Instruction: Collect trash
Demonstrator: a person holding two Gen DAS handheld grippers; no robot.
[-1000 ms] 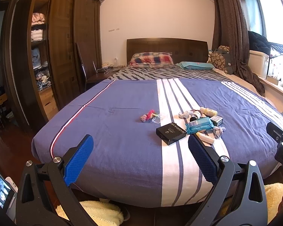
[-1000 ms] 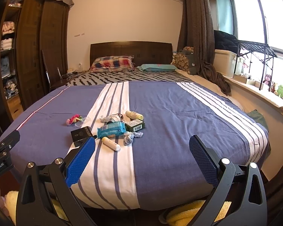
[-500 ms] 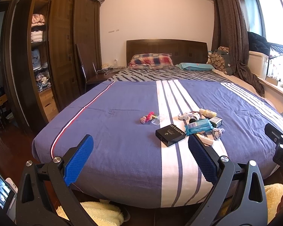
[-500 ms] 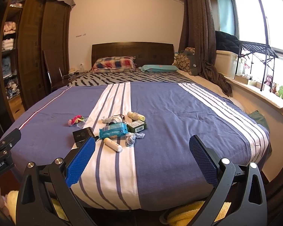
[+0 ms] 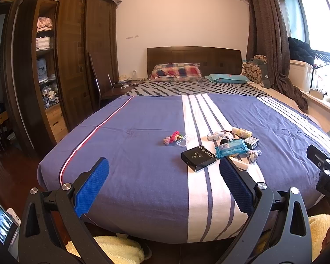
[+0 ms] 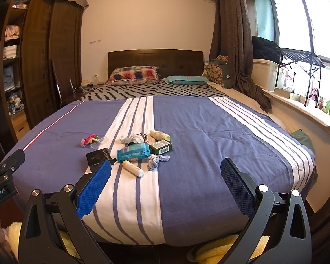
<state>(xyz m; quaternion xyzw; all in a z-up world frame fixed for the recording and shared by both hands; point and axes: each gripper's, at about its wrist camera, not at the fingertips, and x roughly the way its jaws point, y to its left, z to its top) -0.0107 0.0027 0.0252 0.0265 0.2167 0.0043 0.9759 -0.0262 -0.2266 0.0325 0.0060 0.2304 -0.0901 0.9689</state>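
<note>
A cluster of small items lies on the striped bedspread: a black box (image 5: 198, 158) (image 6: 98, 155), a blue wipes packet (image 5: 231, 148) (image 6: 133, 152), a dark green box (image 6: 161, 147), a white tube (image 6: 133, 168), a small yellow bottle (image 6: 160, 135), crumpled grey paper (image 6: 157, 160) and a pink hair tie (image 5: 171, 137) (image 6: 89, 139). My left gripper (image 5: 164, 184) hangs open at the foot of the bed, short of the cluster. In the right wrist view the right gripper (image 6: 166, 184) is open too, nothing between its fingers.
The bed (image 5: 143, 121) fills the room's middle, pillows at the headboard. A tall wooden wardrobe (image 5: 61, 66) stands left. Curtain, storage box and a window ledge with toys (image 6: 325, 110) run along the right. Yellow fluffy rugs (image 6: 220, 250) lie on the floor under the grippers.
Both views have crept slightly back and tilted; the items sit a little lower and farther. Both grippers stay open and nothing on the bed has moved.
</note>
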